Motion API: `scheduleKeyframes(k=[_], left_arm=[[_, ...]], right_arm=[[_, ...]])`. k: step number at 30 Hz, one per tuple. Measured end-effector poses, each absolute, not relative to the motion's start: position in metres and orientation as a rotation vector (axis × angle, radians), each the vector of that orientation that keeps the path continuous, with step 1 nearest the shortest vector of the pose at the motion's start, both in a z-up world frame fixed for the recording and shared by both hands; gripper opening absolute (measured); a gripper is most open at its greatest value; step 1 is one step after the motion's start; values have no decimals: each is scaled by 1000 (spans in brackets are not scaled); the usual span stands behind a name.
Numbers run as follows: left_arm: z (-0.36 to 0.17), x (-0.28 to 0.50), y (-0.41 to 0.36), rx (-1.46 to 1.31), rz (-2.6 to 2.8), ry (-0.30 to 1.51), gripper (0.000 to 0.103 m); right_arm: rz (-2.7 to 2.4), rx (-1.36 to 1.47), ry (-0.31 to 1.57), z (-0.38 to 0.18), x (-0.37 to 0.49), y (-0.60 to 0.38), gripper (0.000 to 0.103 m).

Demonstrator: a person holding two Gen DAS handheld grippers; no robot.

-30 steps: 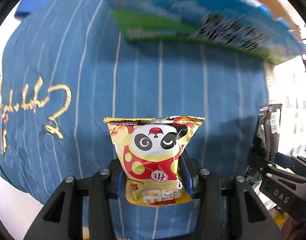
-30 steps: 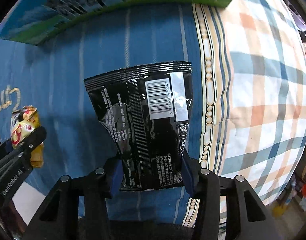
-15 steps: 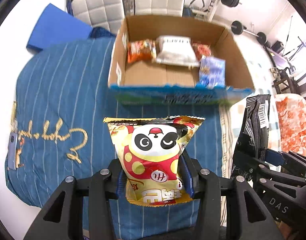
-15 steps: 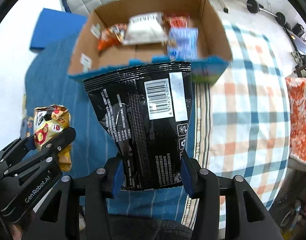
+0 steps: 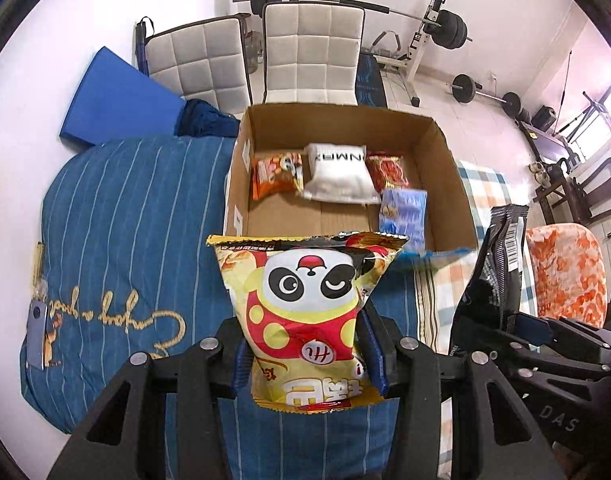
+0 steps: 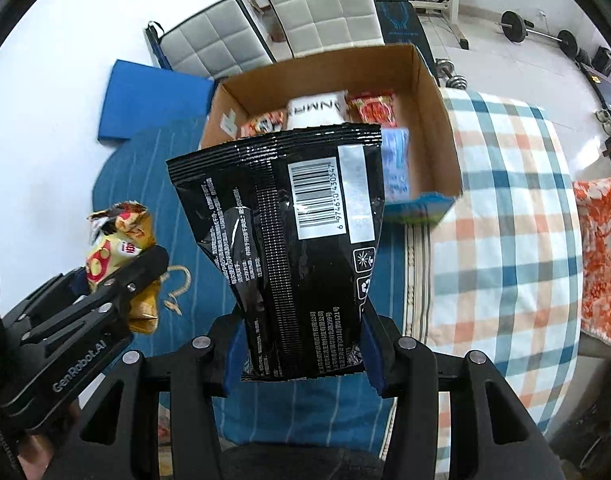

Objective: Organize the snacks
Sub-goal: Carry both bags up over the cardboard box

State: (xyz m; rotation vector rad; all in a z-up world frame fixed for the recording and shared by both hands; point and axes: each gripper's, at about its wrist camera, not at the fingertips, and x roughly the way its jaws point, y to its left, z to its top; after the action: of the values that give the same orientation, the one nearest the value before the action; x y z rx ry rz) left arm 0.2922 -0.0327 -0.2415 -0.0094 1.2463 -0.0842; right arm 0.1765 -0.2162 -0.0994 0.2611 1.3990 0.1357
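Two snack packets are in the air, one in each pair of tongs. The yellow foil snack bag printed with a winking panda (image 5: 309, 312) stands upright between the jaws of the left tongs (image 5: 307, 354), which are closed firmly on its lower half, so that the foil bulges above the blue pads. The glossy black foil pouch with a white barcode label (image 6: 289, 248) is clamped the same way in the right tongs (image 6: 301, 354), whose jaws press on its bottom corners. Both packets hang above the blue striped bedding with gold embroidered script (image 5: 117, 240), on the near side of the open brown cardboard box (image 5: 445, 152).

That box sits on the bed, straddling the blue bedding and a checked blue-and-orange blanket (image 6: 513, 216). Along its far side four snacks already lie: an orange packet (image 5: 275, 174), a white pillow-shaped pack with dark lettering (image 5: 337, 174), a red packet (image 5: 389, 168) and, nearer the right wall, a pale blue packet (image 5: 403, 216). Much of the cardboard floor in front of them is bare.

So the sorting looks well under way: four items are stowed and two more are held but not yet over the box. What is left, as far as can be seen, is carrying these two forward and setting them down in the free space. No other loose snacks show on the bed, though the packets and tongs hide part of it.
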Motion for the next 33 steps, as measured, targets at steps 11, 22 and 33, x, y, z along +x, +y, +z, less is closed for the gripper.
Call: scheduleKeyframes(k=[11,22,33], left_arm=[[-274,388,-21,-33,-102,1338,43],[-372,461,-10,-148,-134,1617,43],[-465,478,-20,-77,-134,1843,43]], right_arm=[[156,271,1376,-113,259,-213,50],[133,329,1519,-203,344,-211,50],[125,309,1696,-295,373,-196,51]])
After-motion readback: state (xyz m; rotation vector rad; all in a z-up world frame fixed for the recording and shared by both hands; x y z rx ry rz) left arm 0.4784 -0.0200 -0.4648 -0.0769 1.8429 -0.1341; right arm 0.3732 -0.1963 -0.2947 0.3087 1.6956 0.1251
